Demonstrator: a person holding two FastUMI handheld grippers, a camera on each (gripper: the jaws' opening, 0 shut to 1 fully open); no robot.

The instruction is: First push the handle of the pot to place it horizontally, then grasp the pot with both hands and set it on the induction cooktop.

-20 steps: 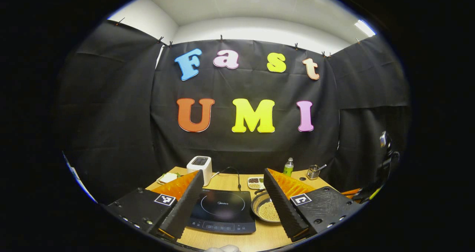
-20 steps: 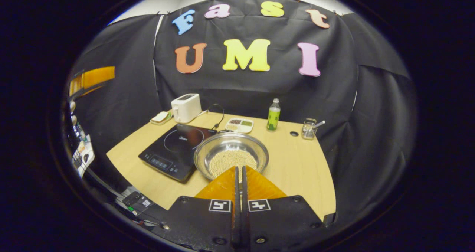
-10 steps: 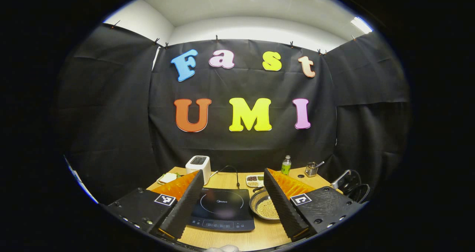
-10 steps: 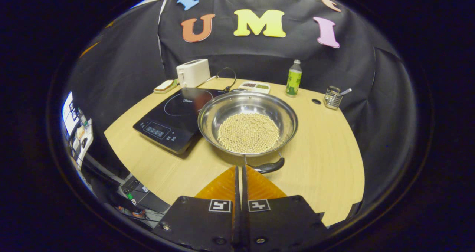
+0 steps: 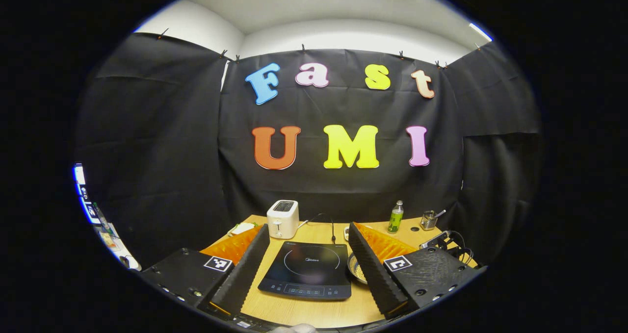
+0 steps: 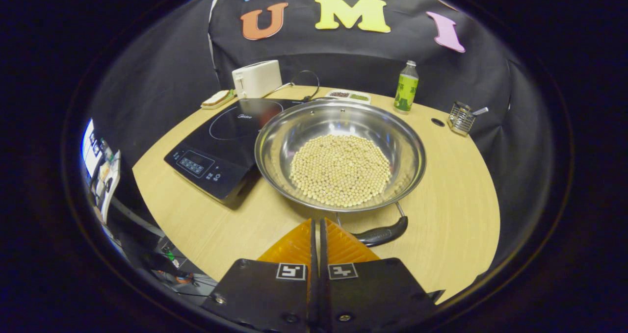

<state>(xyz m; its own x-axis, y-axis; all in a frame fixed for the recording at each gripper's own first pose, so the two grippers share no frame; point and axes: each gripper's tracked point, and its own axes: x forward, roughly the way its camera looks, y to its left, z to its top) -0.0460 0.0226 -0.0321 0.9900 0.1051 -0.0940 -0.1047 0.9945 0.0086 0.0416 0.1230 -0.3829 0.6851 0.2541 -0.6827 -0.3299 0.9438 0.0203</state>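
A shiny steel pot (image 6: 338, 159) with a layer of pale beans stands on the wooden table (image 6: 456, 191), right of the black induction cooktop (image 6: 223, 139). Its black near handle (image 6: 382, 234) lies just beyond my right gripper (image 6: 316, 221), which is shut with nothing between its fingers. In the left gripper view my left gripper (image 5: 309, 235) is held open above the table's near edge, framing the cooktop (image 5: 308, 271). A sliver of the pot (image 5: 357, 269) peeks out beside the left gripper's right finger.
At the back stand a white toaster (image 6: 256, 78), a small plate with bread (image 6: 217, 99), a divided dish of grains (image 6: 349, 95), a green bottle (image 6: 405, 88) and a wire holder with a spoon (image 6: 462, 117). A black cable (image 6: 304, 80) runs behind the cooktop.
My right gripper has come closer to the pot and tilted down, so the pot looks larger and its near handle has come into sight. The left gripper has shifted left, still open.
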